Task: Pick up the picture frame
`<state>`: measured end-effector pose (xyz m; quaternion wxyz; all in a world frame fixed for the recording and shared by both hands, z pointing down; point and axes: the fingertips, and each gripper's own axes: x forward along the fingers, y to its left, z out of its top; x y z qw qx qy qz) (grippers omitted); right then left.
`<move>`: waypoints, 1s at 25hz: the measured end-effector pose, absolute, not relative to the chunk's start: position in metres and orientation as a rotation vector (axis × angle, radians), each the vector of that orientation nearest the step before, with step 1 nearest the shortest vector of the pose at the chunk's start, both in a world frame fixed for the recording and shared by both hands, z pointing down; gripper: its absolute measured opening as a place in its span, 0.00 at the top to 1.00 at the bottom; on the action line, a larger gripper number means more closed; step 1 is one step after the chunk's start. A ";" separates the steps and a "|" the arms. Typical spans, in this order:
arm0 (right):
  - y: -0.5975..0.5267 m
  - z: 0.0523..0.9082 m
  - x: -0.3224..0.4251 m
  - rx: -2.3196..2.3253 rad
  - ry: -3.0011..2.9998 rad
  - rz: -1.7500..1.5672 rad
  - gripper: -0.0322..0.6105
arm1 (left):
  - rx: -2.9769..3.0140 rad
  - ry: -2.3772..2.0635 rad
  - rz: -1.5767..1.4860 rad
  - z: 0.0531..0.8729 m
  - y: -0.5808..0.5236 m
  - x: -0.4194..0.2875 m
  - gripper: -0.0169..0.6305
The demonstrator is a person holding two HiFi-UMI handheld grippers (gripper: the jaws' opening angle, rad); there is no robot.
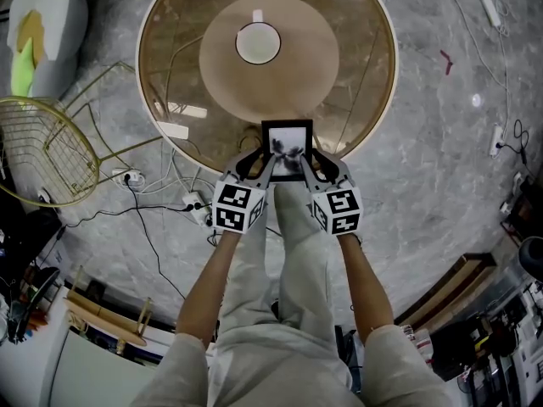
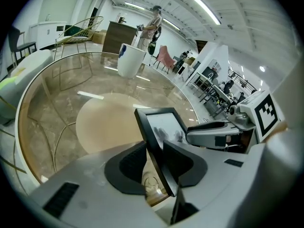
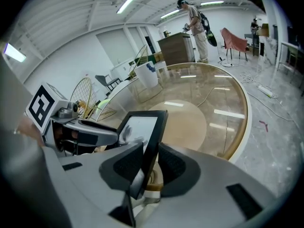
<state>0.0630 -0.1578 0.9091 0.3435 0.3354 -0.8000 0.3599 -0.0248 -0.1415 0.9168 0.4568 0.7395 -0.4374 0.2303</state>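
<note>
A black picture frame (image 1: 287,147) with a pale ink-style picture stands upright over the near rim of the round glass table (image 1: 373,117). My left gripper (image 1: 259,161) grips its left edge and my right gripper (image 1: 312,161) its right edge. In the left gripper view the frame (image 2: 161,127) runs between the left gripper (image 2: 154,160) jaws, with both dark pads against it. The right gripper view shows the frame (image 3: 142,127) pinched the same way by the right gripper (image 3: 151,163). Whether the frame's foot rests on the glass I cannot tell.
A white cup (image 1: 258,42) stands at the table's middle above a round tan base (image 1: 297,75). A gold wire chair (image 1: 42,151) is at the left. Cables and a power strip (image 1: 195,202) lie on the floor. A person (image 3: 194,27) stands far off by a cabinet.
</note>
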 end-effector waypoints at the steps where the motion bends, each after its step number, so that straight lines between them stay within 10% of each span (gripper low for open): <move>1: -0.158 0.909 0.063 0.877 -2.078 0.940 0.79 | 1.820 -1.079 0.563 0.917 -0.142 -0.025 0.81; 25: -0.179 0.874 0.057 0.978 -2.113 0.872 0.82 | 1.808 -1.184 0.467 0.883 -0.160 -0.034 0.84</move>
